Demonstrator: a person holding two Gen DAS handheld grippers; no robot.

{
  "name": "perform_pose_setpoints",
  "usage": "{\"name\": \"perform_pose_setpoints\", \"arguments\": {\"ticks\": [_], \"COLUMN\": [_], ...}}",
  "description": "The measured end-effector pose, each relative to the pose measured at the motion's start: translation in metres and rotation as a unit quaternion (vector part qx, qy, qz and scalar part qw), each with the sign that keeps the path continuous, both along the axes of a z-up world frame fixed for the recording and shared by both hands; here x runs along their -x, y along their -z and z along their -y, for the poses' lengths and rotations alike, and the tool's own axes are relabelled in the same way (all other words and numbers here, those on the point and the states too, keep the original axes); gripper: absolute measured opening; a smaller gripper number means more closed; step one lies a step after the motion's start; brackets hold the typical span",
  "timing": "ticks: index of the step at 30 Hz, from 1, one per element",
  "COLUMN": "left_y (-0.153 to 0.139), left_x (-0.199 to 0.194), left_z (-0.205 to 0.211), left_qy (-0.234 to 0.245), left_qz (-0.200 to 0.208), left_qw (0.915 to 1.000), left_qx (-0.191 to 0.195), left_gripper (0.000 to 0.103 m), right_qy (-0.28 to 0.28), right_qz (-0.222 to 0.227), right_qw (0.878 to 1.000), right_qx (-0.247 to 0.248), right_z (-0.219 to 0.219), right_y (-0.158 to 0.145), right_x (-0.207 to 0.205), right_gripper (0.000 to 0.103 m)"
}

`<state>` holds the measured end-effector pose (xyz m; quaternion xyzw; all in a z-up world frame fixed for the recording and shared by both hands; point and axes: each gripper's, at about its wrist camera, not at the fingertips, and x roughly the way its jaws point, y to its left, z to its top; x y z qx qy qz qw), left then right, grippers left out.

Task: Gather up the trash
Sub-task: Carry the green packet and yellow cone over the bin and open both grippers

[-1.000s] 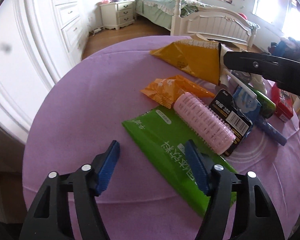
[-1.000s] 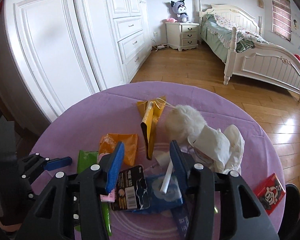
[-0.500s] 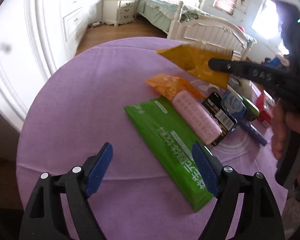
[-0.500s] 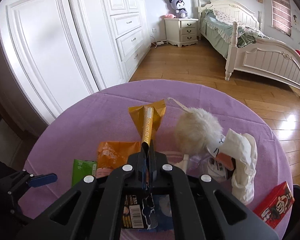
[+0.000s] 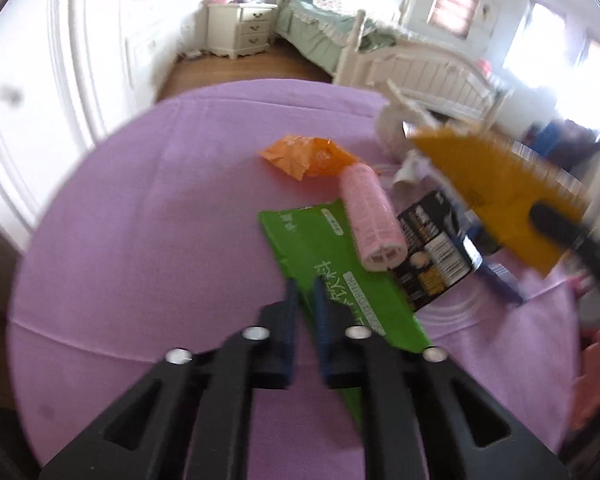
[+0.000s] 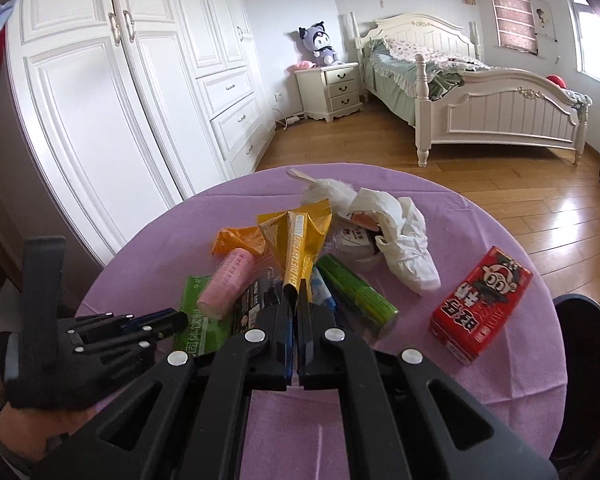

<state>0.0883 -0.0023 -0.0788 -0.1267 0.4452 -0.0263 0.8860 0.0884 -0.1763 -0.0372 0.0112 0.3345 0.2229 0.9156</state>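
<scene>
The yellow wrapper is pinched in the right gripper and has been lifted off the purple surface since a second ago. The left gripper, spread earlier, is now pressed onto the green packet, which lies on the surface.

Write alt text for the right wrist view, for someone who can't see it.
The right tongs are shut on a yellow wrapper, held above a round purple table strewn with litter: a pink hair roller, green packet, crumpled tissue and red carton. The left tongs reach in from the left; a bedroom lies behind.
</scene>
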Motion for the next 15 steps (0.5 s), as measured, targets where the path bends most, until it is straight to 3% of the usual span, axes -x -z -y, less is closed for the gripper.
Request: {"name": "perform_pose_setpoints", "arguments": {"ticks": [7, 10, 11, 13, 15], "left_y": [-0.003, 0.0, 0.001, 0.002, -0.001], "left_x": [0.02, 0.019, 0.016, 0.015, 0.016], "left_z": [-0.007, -0.003, 0.001, 0.016, 0.026], "left_qy": [0.024, 0.019, 0.015, 0.001, -0.004], "left_qz": [0.0, -0.028, -0.037, -0.042, -0.027], "left_qw": [0.9988, 0.9981, 0.9983, 0.9991, 0.9995], "left_qx": [0.042, 0.051, 0.042, 0.0, -0.017], "left_gripper": [0.002, 0.006, 0.013, 0.068, 0.085], "right_qy": [0.013, 0.021, 0.02, 0.017, 0.015], "right_qz": [-0.003, -0.008, -0.009, -0.01, -0.004], "right_qw": [1.0, 0.999, 0.999, 0.999, 0.999], "right_qx": [-0.025, -0.031, -0.033, -0.035, -0.034], "right_z": [0.03, 0.038, 0.039, 0.04, 0.042], "right_y": [0.007, 0.011, 0.012, 0.013, 0.013], "right_x": [0.009, 0.012, 0.012, 0.016, 0.018], "right_gripper": [0.002, 0.002, 0.003, 0.004, 0.006]}}
